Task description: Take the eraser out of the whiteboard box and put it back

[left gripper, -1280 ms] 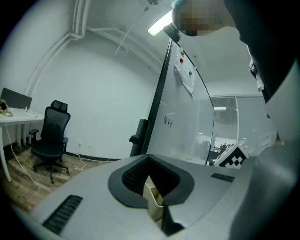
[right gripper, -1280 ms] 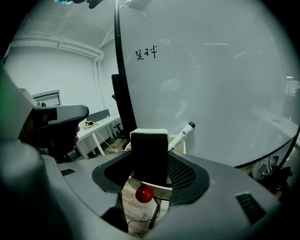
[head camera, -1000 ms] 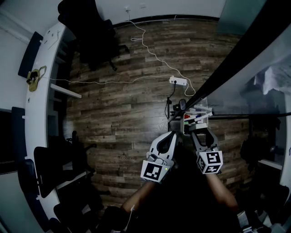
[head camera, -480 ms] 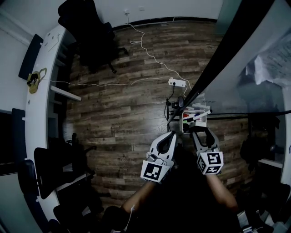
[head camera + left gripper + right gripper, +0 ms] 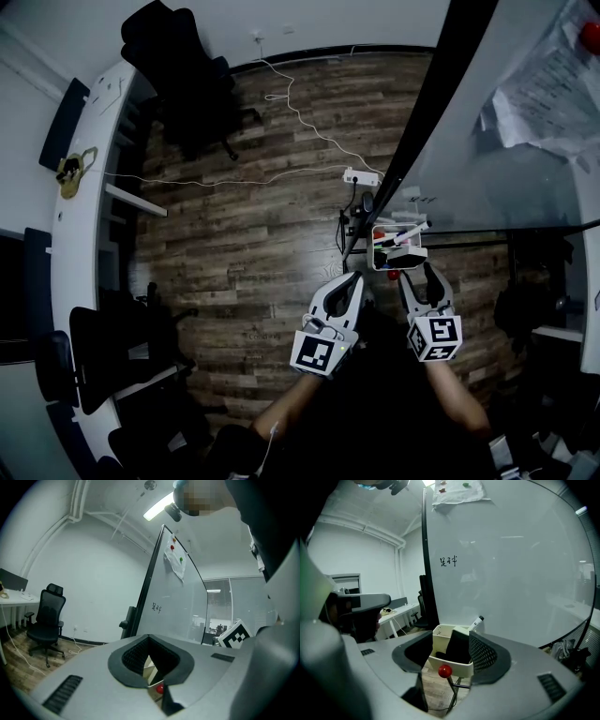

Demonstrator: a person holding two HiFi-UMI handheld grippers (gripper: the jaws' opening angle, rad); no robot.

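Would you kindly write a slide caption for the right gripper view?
Open right tool faces the whiteboard box, where a black eraser stands beside a marker.

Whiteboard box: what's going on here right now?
A person holds a gripper in each hand. The right gripper, jaws open, is lined up on the whiteboard box, where the dark eraser stands upright beside a marker. Nothing is gripped yet. The left gripper is shut and empty.

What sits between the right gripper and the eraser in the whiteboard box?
Right gripper view: only the whiteboard box's front wall, with a red ball at it, stands between the open right gripper and the dark eraser.
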